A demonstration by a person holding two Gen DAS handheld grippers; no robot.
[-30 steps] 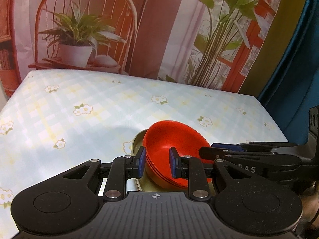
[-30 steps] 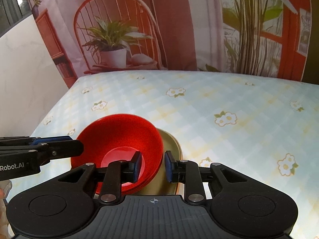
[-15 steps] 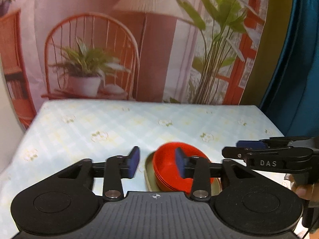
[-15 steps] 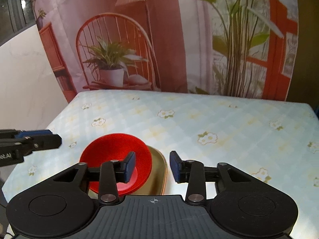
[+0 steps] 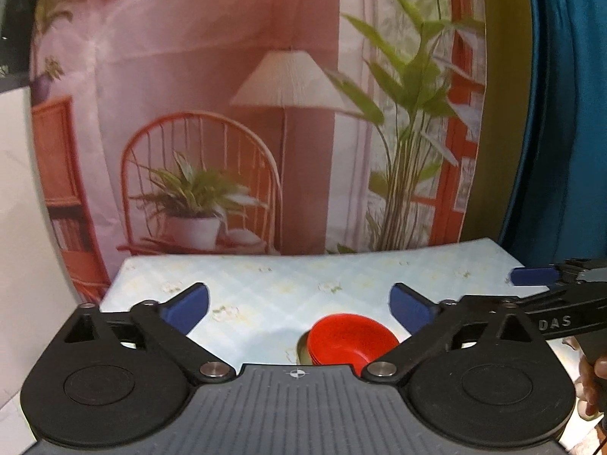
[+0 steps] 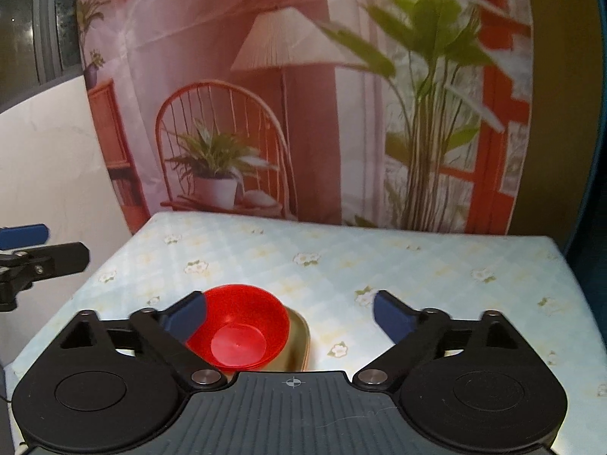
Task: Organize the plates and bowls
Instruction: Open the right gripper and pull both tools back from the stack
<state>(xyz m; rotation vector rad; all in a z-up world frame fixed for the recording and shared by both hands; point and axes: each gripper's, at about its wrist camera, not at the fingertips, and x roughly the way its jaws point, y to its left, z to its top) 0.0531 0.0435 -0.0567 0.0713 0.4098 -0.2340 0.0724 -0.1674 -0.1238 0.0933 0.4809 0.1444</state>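
Note:
A stack of red bowls [image 6: 242, 328] sits on a gold plate [image 6: 299, 345] near the front of the table with the floral cloth [image 6: 379, 265]. The bowls also show in the left wrist view [image 5: 349, 339], with the plate's edge [image 5: 301, 350] at their left. My left gripper [image 5: 299, 307] is open wide and empty, raised well above and behind the stack. My right gripper [image 6: 290, 313] is open wide and empty, also raised above the stack. Each gripper shows at the edge of the other's view, the right one [image 5: 550, 295] and the left one [image 6: 34, 254].
A printed backdrop [image 6: 303, 113] of a chair, lamp and plants hangs behind the table's far edge. A blue curtain [image 5: 561, 113] hangs at the right. A white wall [image 6: 49, 159] stands at the left.
Both grippers have let go of the bowl rim, opened wide and pulled up and back from the stack. The bowls stay on the plate.

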